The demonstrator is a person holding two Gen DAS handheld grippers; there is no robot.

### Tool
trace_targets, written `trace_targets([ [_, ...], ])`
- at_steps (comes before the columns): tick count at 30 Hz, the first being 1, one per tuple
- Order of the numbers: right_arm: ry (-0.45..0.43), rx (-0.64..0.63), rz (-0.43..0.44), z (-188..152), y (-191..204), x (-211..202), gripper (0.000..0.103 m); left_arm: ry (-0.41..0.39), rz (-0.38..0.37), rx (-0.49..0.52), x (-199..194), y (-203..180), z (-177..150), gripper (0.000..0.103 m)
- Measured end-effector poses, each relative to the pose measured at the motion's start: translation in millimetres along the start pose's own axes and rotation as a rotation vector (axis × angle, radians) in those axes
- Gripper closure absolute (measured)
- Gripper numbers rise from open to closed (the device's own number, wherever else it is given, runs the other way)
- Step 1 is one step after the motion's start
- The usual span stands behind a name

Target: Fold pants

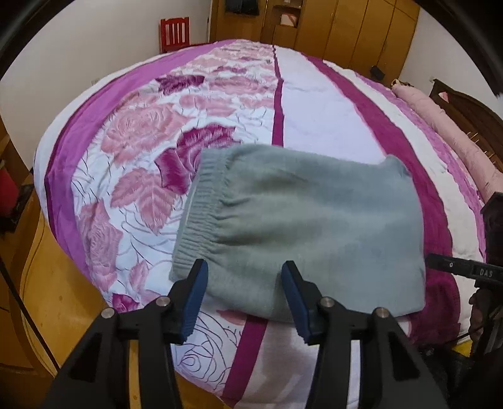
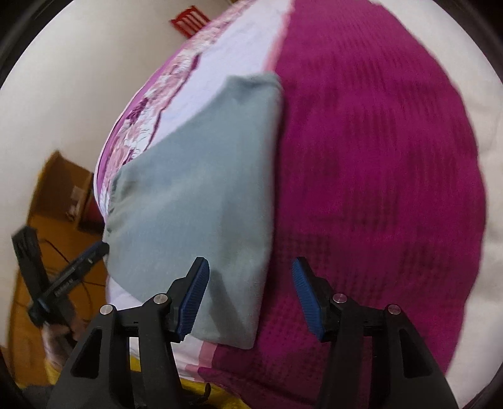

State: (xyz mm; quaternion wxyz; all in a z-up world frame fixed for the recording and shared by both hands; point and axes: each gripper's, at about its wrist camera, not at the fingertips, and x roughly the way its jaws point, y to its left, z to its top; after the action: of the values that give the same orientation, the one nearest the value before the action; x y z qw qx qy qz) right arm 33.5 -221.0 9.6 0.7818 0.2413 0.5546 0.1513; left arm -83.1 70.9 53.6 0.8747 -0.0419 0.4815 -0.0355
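Grey-green pants [image 1: 301, 226] lie folded into a compact rectangle on the bed, ribbed waistband [image 1: 201, 214] at the left. My left gripper [image 1: 245, 283] is open and empty, its blue pads just over the near edge of the pants. In the right wrist view the same pants [image 2: 201, 201] lie on the magenta blanket band; my right gripper [image 2: 250, 283] is open and empty above their near right corner. The left gripper also shows in the right wrist view [image 2: 75, 270] at the pants' left edge. The right gripper's tip shows in the left wrist view [image 1: 465, 270].
The bed [image 1: 320, 103] has a pink, white and magenta floral quilt. A pink rolled blanket [image 1: 452, 132] lies along the dark headboard at right. A red chair [image 1: 174, 33] and wooden wardrobes [image 1: 345, 28] stand beyond. Yellow wood floor [image 1: 53, 299] lies to the left.
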Motion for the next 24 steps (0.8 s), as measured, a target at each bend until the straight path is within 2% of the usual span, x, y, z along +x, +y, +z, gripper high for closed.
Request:
trace_targets([
  [5,0.026,0.053,0.098,1,-7,15,0.047,0.009,-0.028,-0.035,9,6,-2,0.049],
  [11,0.046,0.077,0.114,0,-11,29,0.047,0.011,-0.02,-0.03,12,4,-2,0.047],
  [13,0.042,0.089,0.131,-4,-12,26,0.051,0.011,-0.017,-0.027,13,3,-2,0.046],
  [15,0.046,0.096,0.161,-6,-12,27,0.065,0.012,-0.017,-0.029,13,4,-2,0.046],
  [20,0.027,0.101,0.215,-7,-10,24,0.077,0.017,-0.019,-0.029,13,2,-1,0.043],
  [21,0.019,0.096,0.221,-7,-9,21,0.082,0.018,-0.02,-0.029,13,2,-1,0.042],
  [24,-0.009,0.059,0.217,-5,-2,13,0.088,0.021,-0.02,-0.026,13,1,-1,0.04],
])
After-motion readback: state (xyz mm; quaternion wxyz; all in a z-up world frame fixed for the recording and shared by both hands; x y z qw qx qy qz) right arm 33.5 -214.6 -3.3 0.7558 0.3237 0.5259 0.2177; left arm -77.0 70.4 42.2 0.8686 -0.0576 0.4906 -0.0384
